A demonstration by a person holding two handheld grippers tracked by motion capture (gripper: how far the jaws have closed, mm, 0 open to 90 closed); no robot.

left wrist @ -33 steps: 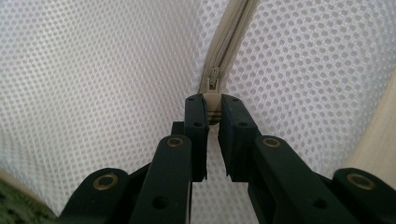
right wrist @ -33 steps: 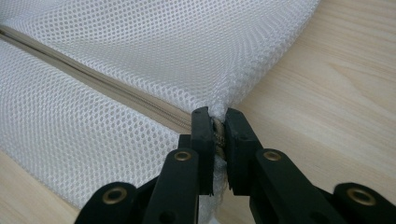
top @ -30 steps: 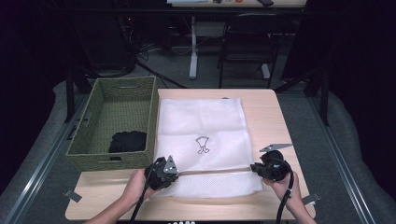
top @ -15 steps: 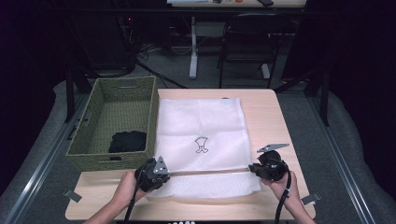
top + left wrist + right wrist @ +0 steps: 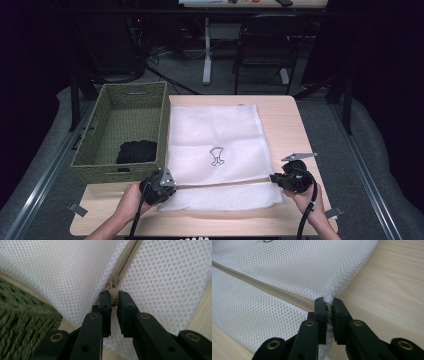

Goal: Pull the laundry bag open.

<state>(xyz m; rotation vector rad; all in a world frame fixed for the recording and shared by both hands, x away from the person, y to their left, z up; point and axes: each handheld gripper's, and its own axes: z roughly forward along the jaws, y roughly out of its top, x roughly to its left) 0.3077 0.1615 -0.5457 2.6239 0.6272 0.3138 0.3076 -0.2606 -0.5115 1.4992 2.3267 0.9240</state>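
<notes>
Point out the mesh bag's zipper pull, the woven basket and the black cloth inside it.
zipper pull [image 5: 114,284], left gripper view, on the small metal tab.
woven basket [image 5: 163,117], high view, on its right wall.
black cloth [image 5: 137,151], high view, on the middle of the heap.

Dark room, grey floor [image 5: 370,150]; black chair [image 5: 265,45] & white desk leg [image 5: 206,55] behind wood table [image 5: 295,125].

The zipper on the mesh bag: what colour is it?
Beige zipper on the white mesh bag; clearest in the left gripper view.

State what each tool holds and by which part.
Both grip the white mesh laundry bag: left tool pinches the beige zipper tab end, right tool the zipper's opposite end at the bag's edge.
</notes>
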